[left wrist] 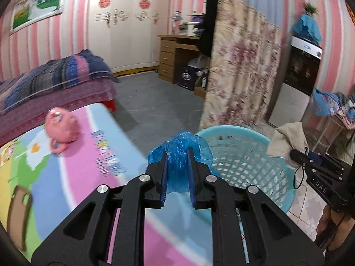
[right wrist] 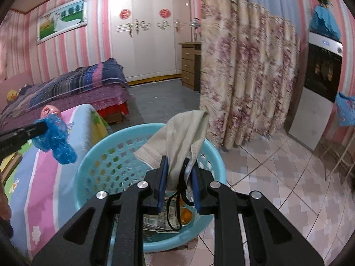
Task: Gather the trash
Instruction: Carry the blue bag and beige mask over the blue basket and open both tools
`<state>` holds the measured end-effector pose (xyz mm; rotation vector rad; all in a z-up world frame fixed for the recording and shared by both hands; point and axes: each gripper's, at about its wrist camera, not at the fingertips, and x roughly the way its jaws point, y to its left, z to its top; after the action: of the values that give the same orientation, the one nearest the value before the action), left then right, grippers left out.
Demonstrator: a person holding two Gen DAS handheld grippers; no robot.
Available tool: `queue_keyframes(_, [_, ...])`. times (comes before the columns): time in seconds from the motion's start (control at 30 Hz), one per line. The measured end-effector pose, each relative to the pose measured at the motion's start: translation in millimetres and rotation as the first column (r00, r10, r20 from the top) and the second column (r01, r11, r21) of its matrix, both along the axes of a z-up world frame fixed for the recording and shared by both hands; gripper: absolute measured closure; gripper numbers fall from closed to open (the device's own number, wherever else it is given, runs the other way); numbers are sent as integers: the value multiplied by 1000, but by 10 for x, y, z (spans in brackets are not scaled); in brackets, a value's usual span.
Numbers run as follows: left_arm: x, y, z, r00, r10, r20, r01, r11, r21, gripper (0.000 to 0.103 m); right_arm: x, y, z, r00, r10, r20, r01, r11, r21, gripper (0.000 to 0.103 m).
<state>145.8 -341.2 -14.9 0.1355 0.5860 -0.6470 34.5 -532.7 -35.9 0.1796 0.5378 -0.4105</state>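
1. Clamping a crumpled blue plastic bag (left wrist: 177,155), the left gripper (left wrist: 176,153) is held over the colourful play mat (left wrist: 77,177), just beside the rim of the light blue perforated basket (left wrist: 239,161).
2. A beige face mask (right wrist: 177,137) is gripped between the pads of the right gripper (right wrist: 178,168), above the basket's open mouth; its black strap (right wrist: 175,201) is left dangling.
3. A printed wrapper (right wrist: 155,221) and something orange (right wrist: 186,216) are seen at the basket's bottom.
4. A pink toy (left wrist: 62,126) is left lying on the mat.
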Motion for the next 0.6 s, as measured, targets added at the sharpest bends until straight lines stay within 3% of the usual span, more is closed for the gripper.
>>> queue_keyframes(0.2, [18, -389, -165, 999, -38, -22, 39, 999, 16, 88, -52, -149, -85, 1000, -23, 13, 22, 999, 31, 82])
queue_keyframes(0.27, [20, -455, -190, 999, -43, -14, 44, 999, 32, 74, -50, -176, -96, 1000, -23, 18, 22, 999, 35, 82])
queue_keyframes(0.33, [23, -465, -192, 1000, -30, -3, 30, 999, 36, 38, -46, -192, -105, 1000, -23, 18, 22, 999, 36, 82])
queue_keyframes(0.53, [98, -258, -142, 996, 66, 62, -69, 997, 38, 16, -43, -195, -110, 1000, -25, 19, 24, 999, 36, 82])
queue_keyframes(0.6, [123, -180, -103, 993, 91, 72, -93, 995, 28, 13, -41, -211, -119, 999, -25, 20, 24, 999, 38, 82])
